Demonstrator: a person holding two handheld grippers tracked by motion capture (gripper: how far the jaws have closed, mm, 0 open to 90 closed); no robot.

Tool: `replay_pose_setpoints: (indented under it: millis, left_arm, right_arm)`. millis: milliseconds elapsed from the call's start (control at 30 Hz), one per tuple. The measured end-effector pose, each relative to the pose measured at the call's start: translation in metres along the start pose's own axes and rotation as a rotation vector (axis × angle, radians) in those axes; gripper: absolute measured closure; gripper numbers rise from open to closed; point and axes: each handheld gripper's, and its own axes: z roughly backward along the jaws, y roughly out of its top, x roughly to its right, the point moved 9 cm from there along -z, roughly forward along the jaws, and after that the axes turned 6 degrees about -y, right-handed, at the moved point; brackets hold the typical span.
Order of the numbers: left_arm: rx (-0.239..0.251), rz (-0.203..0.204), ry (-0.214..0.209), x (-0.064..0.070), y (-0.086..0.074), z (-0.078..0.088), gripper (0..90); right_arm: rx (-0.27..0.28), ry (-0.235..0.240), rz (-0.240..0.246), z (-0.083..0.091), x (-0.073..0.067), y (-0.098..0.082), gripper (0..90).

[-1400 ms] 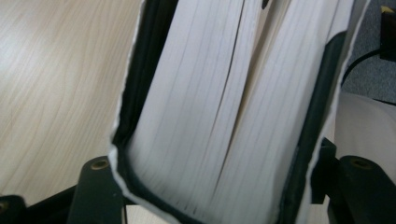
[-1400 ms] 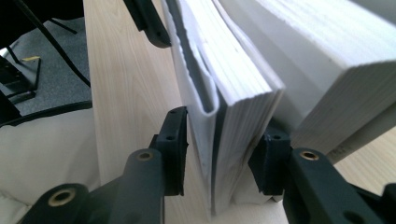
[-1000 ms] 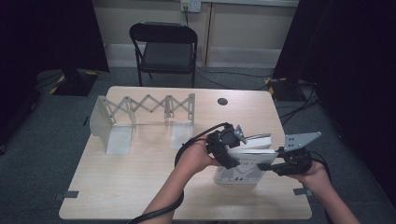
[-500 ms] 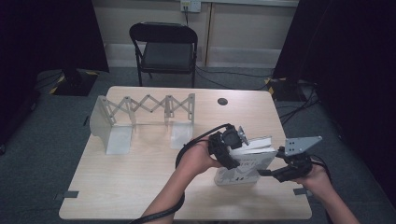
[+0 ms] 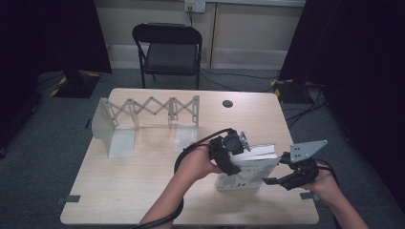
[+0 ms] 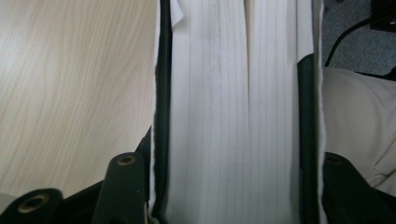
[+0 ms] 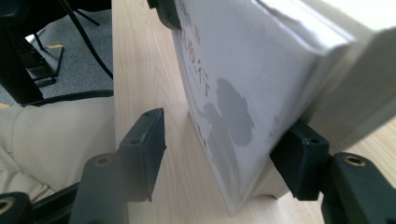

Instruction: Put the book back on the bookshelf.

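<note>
A white book (image 5: 244,171) stands on edge at the near right of the pale wooden surface (image 5: 143,186), its cover with dark print turned toward us in the high view. We hold it at its left end with the left gripper (image 5: 228,151), whose jaws are clenched on the full thickness of the page block. In the left gripper view the book (image 6: 233,112) runs upward between the two black jaws, both covers pressed by them, and the separate leaves and a slight gap among them can be told apart there. Our right gripper (image 5: 282,180) lies at the book's right end, with its grey three-cornered plate raised above it. In the right gripper view the right gripper (image 7: 219,158) has just been opening: its jaws are released, one standing clear of the printed cover of the book (image 7: 243,93), the other at or just beside the back cover, and we cannot tell whether that one touches it. Farther back on the left of the surface stands an expanding bookend rack (image 5: 143,117) with a scissor lattice between two end plates, well apart from the book, and a round cable port (image 5: 228,103) lies near the far edge. Beyond the surface are a black folding chair (image 5: 168,50), grey carpet (image 5: 57,133), dark curtains (image 5: 363,62) at either side and cables on the floor.
</note>
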Motion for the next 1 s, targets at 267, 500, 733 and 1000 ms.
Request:
replay_pose_setpoints:
  millis: [267, 500, 733, 1000]
  left_arm:
    - [-0.007, 0.05, 0.01, -0.004, -0.018, 0.011, 52.5]
    - [-0.024, 0.068, 0.021, -0.006, -0.029, 0.019, 52.6]
    - [-0.034, 0.087, 0.025, -0.006, -0.037, 0.024, 52.7]
    - [-0.043, 0.103, 0.032, -0.006, -0.044, 0.029, 52.8]
  right_arm:
    - [-0.003, -0.057, -0.008, 0.003, 0.007, -0.002, 31.1]
    - [-0.026, -0.099, -0.03, -0.005, 0.013, -0.013, 23.6]
    - [-0.04, -0.119, -0.06, -0.017, 0.014, -0.026, 21.9]
    - [-0.044, -0.161, -0.11, -0.028, 0.016, -0.045, 19.0]
